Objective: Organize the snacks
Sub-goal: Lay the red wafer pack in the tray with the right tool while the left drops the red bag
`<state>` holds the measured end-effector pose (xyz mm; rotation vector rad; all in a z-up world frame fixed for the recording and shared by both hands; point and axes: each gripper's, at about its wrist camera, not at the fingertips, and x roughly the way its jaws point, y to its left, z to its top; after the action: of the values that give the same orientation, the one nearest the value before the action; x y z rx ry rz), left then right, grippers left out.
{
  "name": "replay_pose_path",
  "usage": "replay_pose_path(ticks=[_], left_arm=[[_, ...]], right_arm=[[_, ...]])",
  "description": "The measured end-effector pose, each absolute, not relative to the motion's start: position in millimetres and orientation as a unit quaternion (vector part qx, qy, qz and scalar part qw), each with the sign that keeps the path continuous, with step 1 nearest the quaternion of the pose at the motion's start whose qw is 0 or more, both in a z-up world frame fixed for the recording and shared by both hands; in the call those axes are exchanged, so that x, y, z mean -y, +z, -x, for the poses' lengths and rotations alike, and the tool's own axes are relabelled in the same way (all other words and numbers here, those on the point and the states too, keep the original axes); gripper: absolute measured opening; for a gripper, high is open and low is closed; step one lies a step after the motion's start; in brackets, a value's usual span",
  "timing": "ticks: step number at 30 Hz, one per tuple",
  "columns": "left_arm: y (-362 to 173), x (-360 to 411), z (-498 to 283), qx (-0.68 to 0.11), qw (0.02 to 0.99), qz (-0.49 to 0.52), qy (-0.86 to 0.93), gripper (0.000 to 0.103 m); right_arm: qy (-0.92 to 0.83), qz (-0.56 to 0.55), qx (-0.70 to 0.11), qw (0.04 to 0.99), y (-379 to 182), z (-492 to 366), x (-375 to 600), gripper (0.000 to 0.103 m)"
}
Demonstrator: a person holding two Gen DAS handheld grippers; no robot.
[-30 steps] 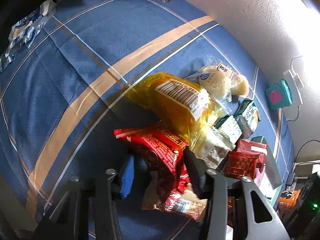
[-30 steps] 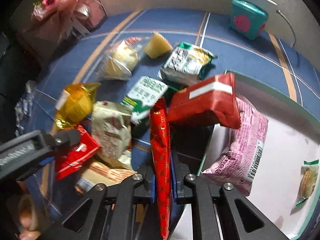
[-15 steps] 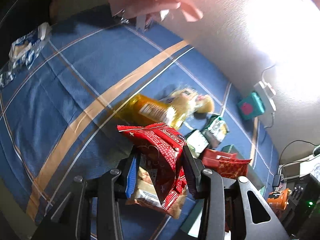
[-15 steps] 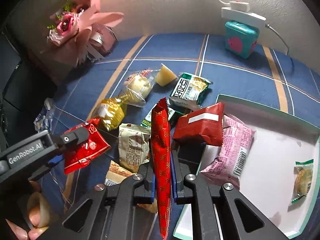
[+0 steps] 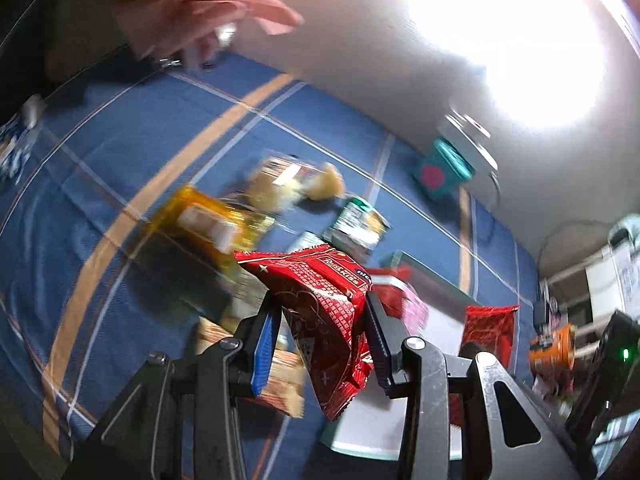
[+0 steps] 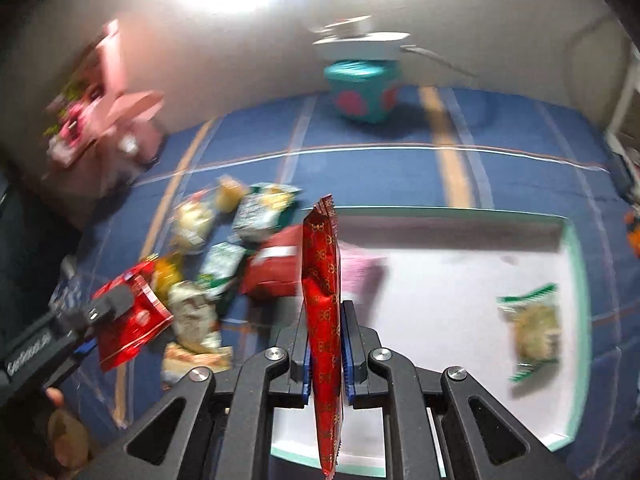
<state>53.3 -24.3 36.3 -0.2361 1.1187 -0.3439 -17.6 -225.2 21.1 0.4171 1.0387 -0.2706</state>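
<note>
The left tongs (image 5: 322,328) are clamped on a crumpled red snack packet (image 5: 324,312) held low in the middle of the left wrist frame, above the blurred pile of snacks (image 5: 224,224) on the blue-clothed worktop (image 5: 120,140). The right tongs (image 6: 326,356) are pinched together on a thin red patterned packet (image 6: 323,320) standing edge-on at lower centre, over the near rim of the white tray (image 6: 440,300), where what looks like a green-edged biscuit pack (image 6: 534,330) lies at right
</note>
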Motion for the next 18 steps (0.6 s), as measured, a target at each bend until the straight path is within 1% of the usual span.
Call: replay_pose_path(ticks=[8,14,18], left_arm=[[33.5,88.6,-22.2,-0.53,0.81,0.032,-0.249,0.043],[15.2,136.4,7.8,-0.545,0.782,-0.041,-0.299,0.043],[-2.2,153.4,20.1,-0.565,0.758,-0.071,-0.318,0.043]], right_arm=[[-0.213,-0.244,-0.479,0.816,23.3,54.4,293.5,0.012],[-0.232,-0.261,-0.477,0.807,22.3,69.2,314.2,0.012],[-0.221,-0.26,-0.495,0.799,9.1,62.6,312.3,0.013]])
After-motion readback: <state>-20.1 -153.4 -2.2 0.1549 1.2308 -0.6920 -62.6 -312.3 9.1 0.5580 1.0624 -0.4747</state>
